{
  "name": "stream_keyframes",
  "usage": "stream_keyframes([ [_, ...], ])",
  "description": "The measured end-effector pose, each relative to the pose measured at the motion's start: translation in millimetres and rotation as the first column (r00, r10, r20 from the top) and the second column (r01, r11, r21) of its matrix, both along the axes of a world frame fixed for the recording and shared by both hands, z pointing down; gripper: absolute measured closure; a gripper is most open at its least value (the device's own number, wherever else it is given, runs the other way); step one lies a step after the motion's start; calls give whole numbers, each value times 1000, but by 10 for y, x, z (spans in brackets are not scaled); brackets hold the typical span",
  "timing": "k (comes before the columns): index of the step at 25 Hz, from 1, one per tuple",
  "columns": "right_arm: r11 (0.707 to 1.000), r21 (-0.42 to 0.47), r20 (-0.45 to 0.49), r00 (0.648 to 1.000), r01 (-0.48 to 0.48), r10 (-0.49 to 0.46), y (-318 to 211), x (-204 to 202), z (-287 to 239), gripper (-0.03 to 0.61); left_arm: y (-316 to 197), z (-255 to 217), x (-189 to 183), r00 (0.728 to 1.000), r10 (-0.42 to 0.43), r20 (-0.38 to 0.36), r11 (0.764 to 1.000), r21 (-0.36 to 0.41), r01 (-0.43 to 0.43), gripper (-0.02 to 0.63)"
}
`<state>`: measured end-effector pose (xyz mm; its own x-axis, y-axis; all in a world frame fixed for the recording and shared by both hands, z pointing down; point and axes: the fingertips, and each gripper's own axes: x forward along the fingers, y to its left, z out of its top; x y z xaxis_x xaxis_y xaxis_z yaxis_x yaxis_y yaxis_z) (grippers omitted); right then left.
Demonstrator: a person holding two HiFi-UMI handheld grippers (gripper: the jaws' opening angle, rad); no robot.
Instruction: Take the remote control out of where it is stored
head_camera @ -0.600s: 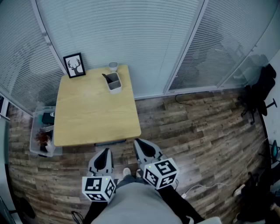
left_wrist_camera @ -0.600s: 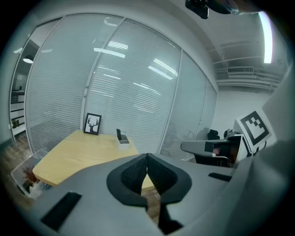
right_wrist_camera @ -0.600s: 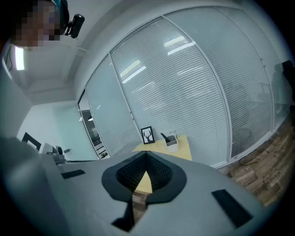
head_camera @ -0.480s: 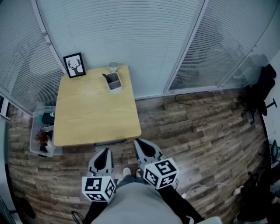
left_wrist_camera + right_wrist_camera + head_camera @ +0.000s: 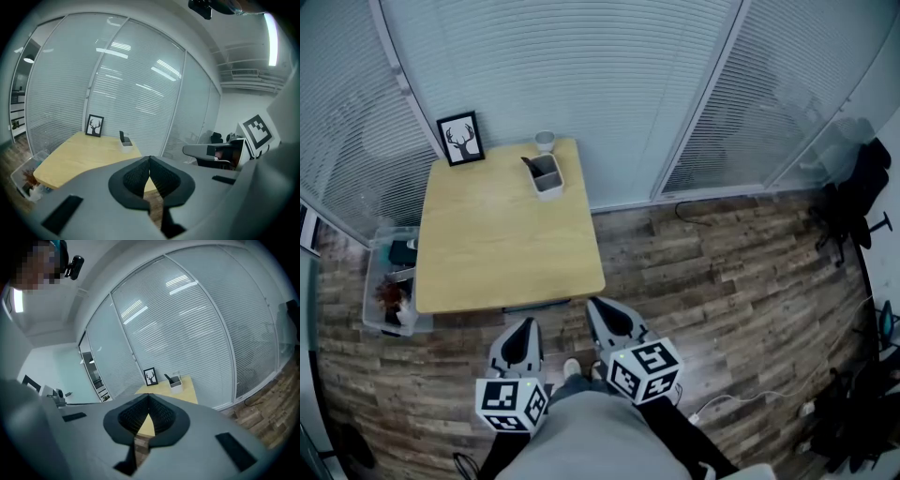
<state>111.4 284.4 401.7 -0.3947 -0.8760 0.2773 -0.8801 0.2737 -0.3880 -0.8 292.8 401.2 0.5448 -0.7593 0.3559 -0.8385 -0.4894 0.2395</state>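
Grippers: left gripper and right gripper pressed together, empty, off the table's near edge.
Remote control: upright in holder, far edge.
Risk: holder likely tips if remote is pulled askew.

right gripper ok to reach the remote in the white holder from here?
Probably not yet. The right gripper is shut and short of the table; the remote stands in the white holder at its far edge. Only bare table lies between, so nothing blocks it.
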Motion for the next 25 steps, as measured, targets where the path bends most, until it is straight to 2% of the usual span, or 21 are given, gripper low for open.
stream_keyframes([
  [18, 997, 12, -57, 995, -77, 77, -225, -13, 55, 574, -193, 127, -84, 998, 59, -37, 998, -26, -60, 606],
  [25, 998, -5, -61, 996, -67, 67, -478, 47, 132, 574, -457, 168, -17, 998, 54, -32, 998, -37, -55, 606],
])
